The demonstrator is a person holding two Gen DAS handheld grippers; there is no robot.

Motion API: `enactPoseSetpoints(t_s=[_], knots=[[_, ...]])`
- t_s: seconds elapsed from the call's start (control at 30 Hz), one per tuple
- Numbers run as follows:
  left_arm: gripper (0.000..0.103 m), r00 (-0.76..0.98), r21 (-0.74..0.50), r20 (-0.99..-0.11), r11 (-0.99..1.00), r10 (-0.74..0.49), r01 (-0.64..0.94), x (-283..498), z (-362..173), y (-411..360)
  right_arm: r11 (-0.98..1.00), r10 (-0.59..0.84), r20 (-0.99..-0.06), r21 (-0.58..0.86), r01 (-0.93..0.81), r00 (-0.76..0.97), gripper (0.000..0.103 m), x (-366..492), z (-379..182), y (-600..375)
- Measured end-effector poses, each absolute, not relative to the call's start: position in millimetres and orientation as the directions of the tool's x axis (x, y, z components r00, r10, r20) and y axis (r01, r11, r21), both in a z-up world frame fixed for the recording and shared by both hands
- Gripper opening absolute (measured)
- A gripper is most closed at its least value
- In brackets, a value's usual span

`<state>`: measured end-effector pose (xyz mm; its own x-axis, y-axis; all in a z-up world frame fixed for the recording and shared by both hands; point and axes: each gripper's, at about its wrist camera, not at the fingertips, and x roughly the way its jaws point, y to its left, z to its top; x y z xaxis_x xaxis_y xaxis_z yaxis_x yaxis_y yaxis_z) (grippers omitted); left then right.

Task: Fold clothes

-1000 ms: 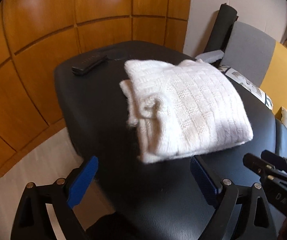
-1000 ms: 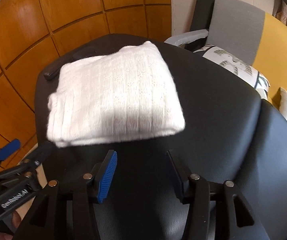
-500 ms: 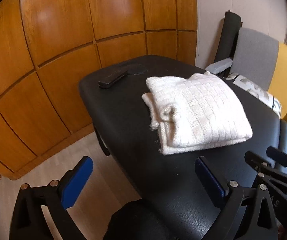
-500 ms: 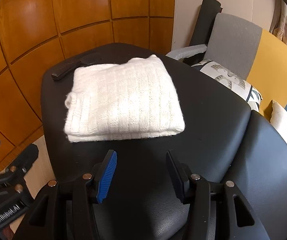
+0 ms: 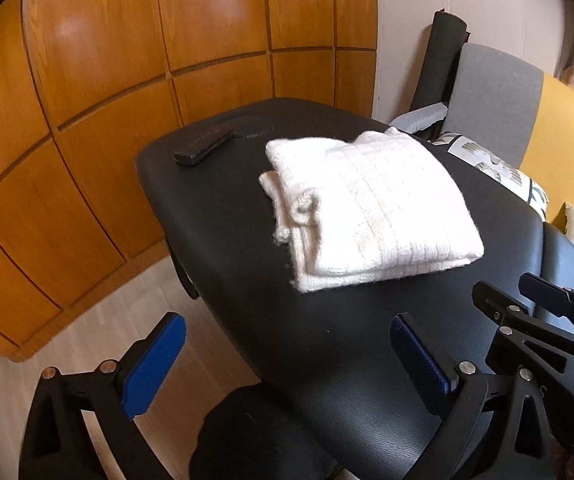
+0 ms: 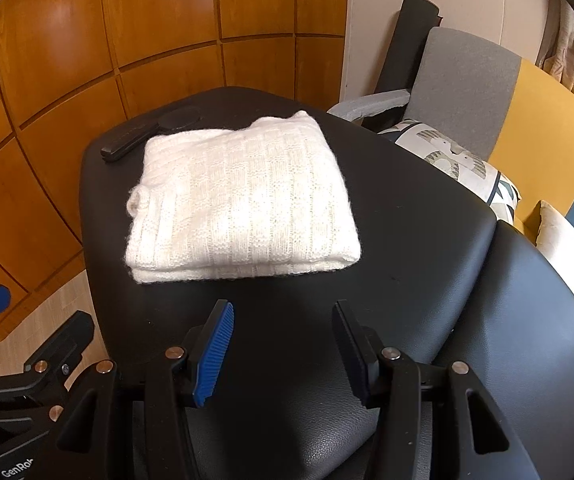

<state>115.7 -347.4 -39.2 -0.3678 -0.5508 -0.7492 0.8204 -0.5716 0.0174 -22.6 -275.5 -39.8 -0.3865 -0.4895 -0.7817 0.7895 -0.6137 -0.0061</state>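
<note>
A white knitted sweater (image 5: pixel 371 208) lies folded into a thick rectangle on the black padded table (image 5: pixel 327 340); it also shows in the right wrist view (image 6: pixel 243 208). My left gripper (image 5: pixel 287 364) is open and empty, held back near the table's near left edge, apart from the sweater. My right gripper (image 6: pixel 283 348) is open and empty over the near part of the table (image 6: pixel 427 240), short of the sweater's folded edge. The right gripper's body shows at the right of the left wrist view (image 5: pixel 547 340).
A black remote (image 5: pixel 203 148) and a dark round disc (image 5: pixel 255 128) lie at the table's far end. Wooden wall panels (image 5: pixel 127 60) stand behind and to the left. A grey and yellow sofa (image 6: pixel 487 92) with patterned cushions (image 6: pixel 455 164) stands at the right.
Both grippers have drawn back and up from the sweater, so it looks smaller and farther. The sweater has stayed folded and still.
</note>
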Motion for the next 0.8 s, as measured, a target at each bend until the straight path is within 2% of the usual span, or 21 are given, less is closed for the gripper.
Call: enactPoseSetpoints(t_s=[0.33,0.63,0.8], knots=[[0.103,-0.386,-0.038,-0.781,-0.58,-0.491,0.814,114.7,-47.5,-350.1,-0.632,-0.478,-0.778,-0.017,0.775,-0.407,0.052,-29.3,-38.2,-272.2],[0.103,-0.448,-0.087,-0.746,-0.595,-0.493,0.799,121.2,-45.8,-347.3,-0.64,-0.472,-0.78,-0.019,0.768,-0.412,0.052,-35.4,-38.5,-269.7],[0.103,-0.387,0.036,-0.709,-0.579,-0.589,0.815,117.1,-41.9,-336.2,-0.643,-0.469,-0.781,-0.018,0.766,-0.412,0.052,-37.9,-39.6,-269.0]])
